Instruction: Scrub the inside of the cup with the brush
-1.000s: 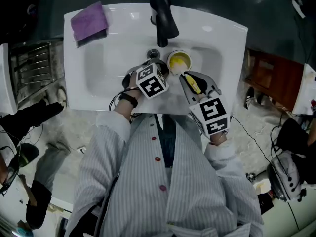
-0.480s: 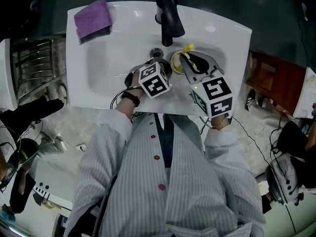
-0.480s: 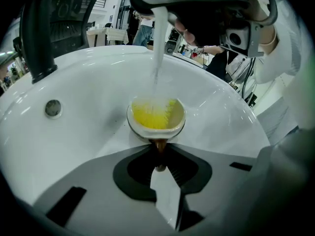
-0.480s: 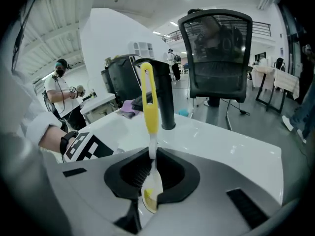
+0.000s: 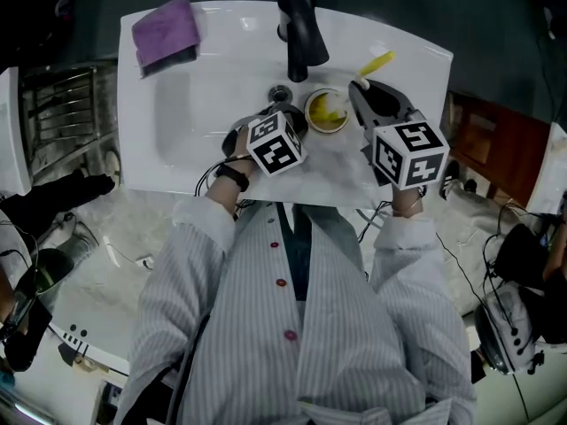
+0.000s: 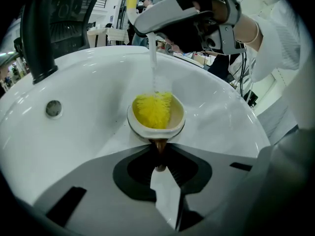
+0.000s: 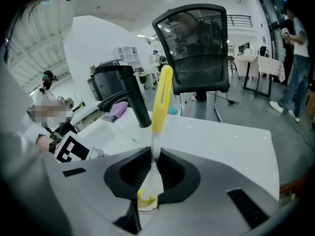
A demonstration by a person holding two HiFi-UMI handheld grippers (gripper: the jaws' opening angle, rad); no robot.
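A cream cup (image 5: 326,112) stands in the white sink (image 5: 204,113), just in front of the black faucet (image 5: 299,29). My left gripper (image 5: 299,123) is shut on the cup's brown handle (image 6: 158,149). The yellow bristles (image 6: 153,109) of the brush sit inside the cup (image 6: 156,127). Its white stem (image 6: 152,68) rises to my right gripper (image 5: 361,88), which is shut on it. The yellow brush handle (image 5: 376,63) sticks out past the jaws toward the back right. In the right gripper view the yellow handle (image 7: 161,100) stands up from the right gripper (image 7: 152,159).
A purple cloth (image 5: 165,32) lies on the sink's back left corner. The drain (image 5: 278,94) is beside the faucet base, and an overflow hole (image 6: 53,108) shows in the basin wall. A metal rack (image 5: 53,118) stands left of the sink, and a black office chair (image 7: 202,48) behind it.
My right gripper has moved from the sink's front edge to the back right. The brush bristles now sit in the cup. My left gripper and the cup have stayed put.
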